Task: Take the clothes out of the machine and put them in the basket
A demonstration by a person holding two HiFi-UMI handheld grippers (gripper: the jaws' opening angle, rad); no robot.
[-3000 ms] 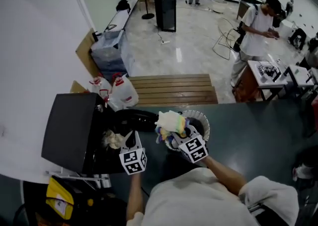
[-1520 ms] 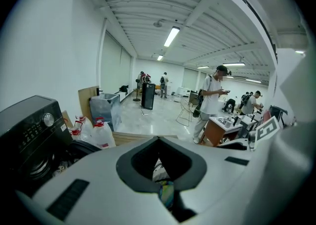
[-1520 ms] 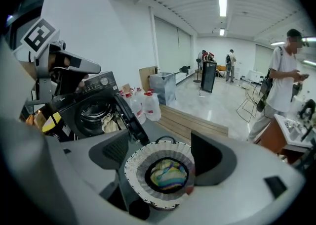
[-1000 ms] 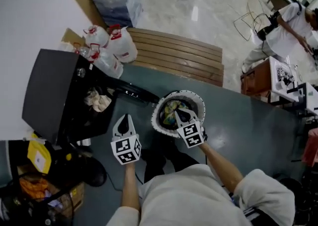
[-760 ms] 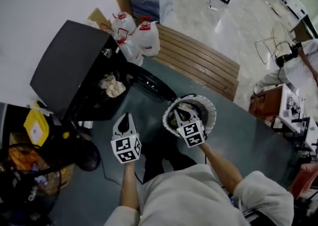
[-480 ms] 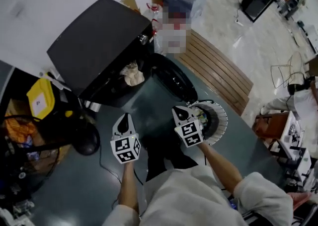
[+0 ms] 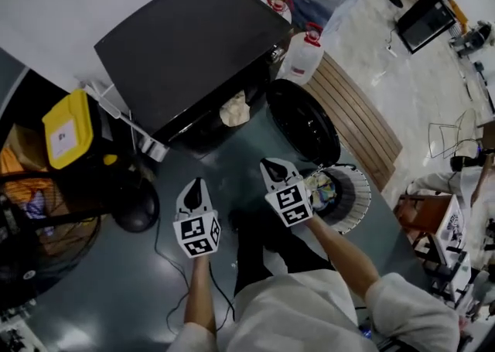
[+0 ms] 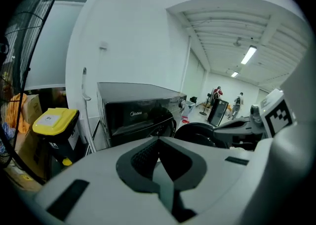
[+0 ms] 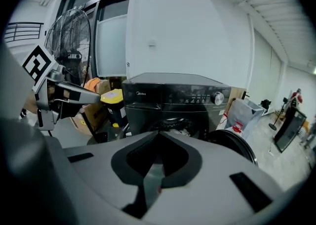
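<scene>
The black washing machine (image 7: 193, 41) stands with its round door (image 7: 303, 122) swung open. A pale cloth (image 7: 234, 109) lies in the drum mouth. The white basket (image 7: 357, 202) sits on the floor at the right, with colourful clothes (image 7: 319, 186) in it. My right gripper (image 7: 271, 165) is shut and empty, left of the basket, pointing at the machine. My left gripper (image 7: 196, 186) is shut and empty too, further left over bare floor. In the right gripper view the machine (image 9: 173, 98) is ahead, with clothes in its drum (image 9: 174, 128). The left gripper view shows the machine (image 8: 133, 110) and its door (image 8: 197, 132).
A yellow-lidded bin (image 7: 69, 130) and a floor fan's base (image 7: 135, 207) stand left of the machine. Detergent jugs (image 7: 305, 52) and a wooden bench (image 7: 363, 118) are beyond the door. A cable (image 7: 158, 242) runs across the dark floor.
The right gripper has left the basket, empty, and both grippers have swung left toward the machine. The basket now lies to the right of them.
</scene>
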